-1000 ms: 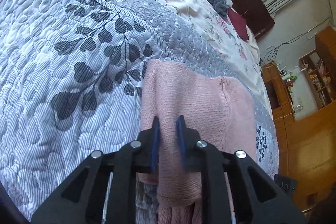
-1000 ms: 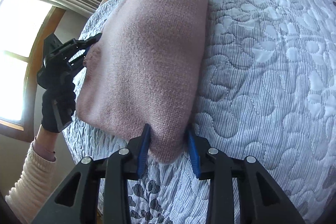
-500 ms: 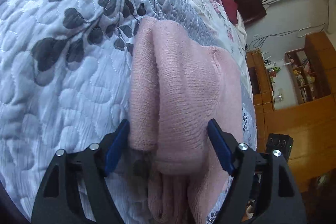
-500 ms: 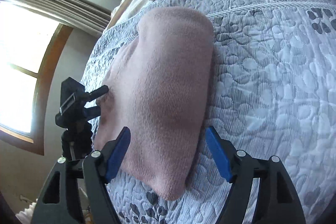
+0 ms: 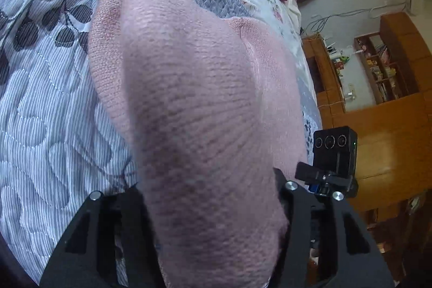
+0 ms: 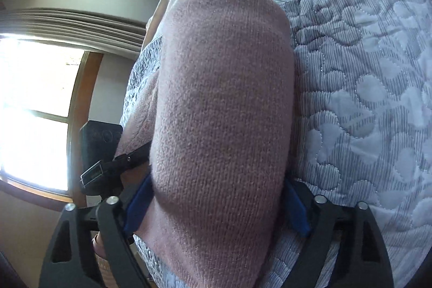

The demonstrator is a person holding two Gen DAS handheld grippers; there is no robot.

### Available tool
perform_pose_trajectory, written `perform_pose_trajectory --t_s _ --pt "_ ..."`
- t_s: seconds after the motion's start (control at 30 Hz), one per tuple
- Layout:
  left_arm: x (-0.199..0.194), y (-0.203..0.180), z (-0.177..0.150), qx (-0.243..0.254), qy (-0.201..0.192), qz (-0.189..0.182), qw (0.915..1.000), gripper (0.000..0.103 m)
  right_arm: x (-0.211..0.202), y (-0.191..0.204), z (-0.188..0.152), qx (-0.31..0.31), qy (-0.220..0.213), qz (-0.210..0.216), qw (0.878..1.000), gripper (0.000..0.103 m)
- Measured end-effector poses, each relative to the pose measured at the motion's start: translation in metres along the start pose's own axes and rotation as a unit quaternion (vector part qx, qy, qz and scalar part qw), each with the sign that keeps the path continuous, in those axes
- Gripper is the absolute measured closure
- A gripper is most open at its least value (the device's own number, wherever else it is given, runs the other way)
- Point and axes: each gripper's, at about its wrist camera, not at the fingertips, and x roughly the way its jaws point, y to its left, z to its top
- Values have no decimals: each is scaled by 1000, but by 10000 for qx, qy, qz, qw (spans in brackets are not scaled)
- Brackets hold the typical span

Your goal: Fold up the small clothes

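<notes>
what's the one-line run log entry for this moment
step: fold pink knit sweater | left tool: open, straddling fold | right tool: open, straddling fold | surface: quilted bedspread

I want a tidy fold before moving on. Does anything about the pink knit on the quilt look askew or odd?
Slightly. In the left wrist view the pink knit shows an under layer sticking out past the top fold on both sides, so edges are not flush. It lies whole on the quilt, with no damage visible.
</notes>
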Motion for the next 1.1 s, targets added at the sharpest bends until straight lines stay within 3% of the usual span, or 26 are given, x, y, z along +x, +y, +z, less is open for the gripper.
perform_pose_trajectory --t_s 0.17,0.37,0.57,0.67,0.87,1.1 --pt "-11 -21 -15 -90 -266 -427 9987 57 -36 15 -11 -247 -178 43 9995 41" --pt "-7 -77 -54 145 -285 -917 9953 57 -109 25 -46 -518 -337 -3 9981 42" --pt "22 -136 -109 495 -97 -1202 9915 57 -183 15 -101 -501 -459 -228 9974 42" --pt "43 -150 -133 602 58 -1126 9918 57 -199 0 -127 -394 -449 -387 9975 42" --pt "81 -127 -159 526 437 -623 9957 57 -189 -47 -170 -64 -413 -721 9965 40" --pt "82 -104 -165 511 341 -193 9979 44 -176 -56 -188 -107 -572 -889 9943 27"
